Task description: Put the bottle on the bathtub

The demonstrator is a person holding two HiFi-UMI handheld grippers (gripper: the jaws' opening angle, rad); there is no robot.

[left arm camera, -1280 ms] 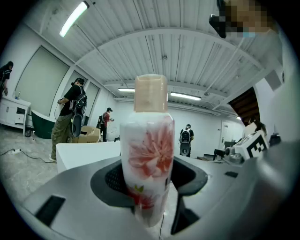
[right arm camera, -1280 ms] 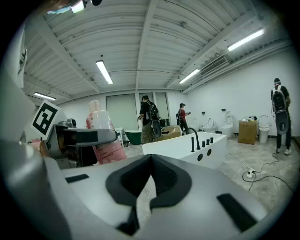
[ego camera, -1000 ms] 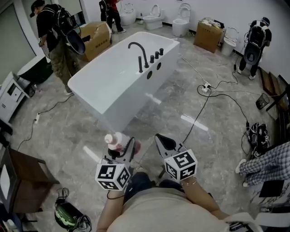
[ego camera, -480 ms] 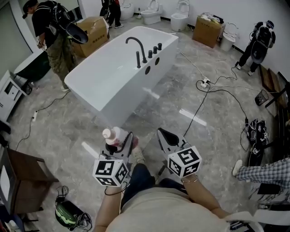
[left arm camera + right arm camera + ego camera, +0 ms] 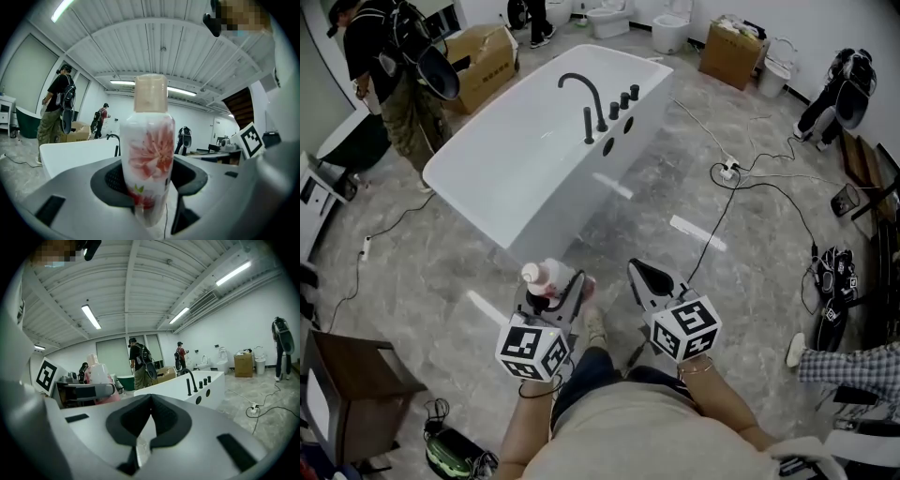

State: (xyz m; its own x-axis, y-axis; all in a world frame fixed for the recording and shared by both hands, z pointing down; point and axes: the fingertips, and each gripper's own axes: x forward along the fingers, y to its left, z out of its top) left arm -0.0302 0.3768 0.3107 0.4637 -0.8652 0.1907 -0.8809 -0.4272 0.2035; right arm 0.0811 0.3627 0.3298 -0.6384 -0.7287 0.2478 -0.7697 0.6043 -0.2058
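The bathtub (image 5: pixel 517 167) has drawn nearer, left tongs (image 5: pixel 555 291) clamping the bottle (image 5: pixel 540 278), right tongs (image 5: pixel 643 278) closed and empty.

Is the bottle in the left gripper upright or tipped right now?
Upright. The bottle stands vertical, clamped between the jaws of the left gripper, with its beige cap on top; the right gripper view shows the same.

No legible text; bottle (image 5: pixel 149 154) carries floral print only; cardboard box (image 5: pixel 483 58) markings unreadable.
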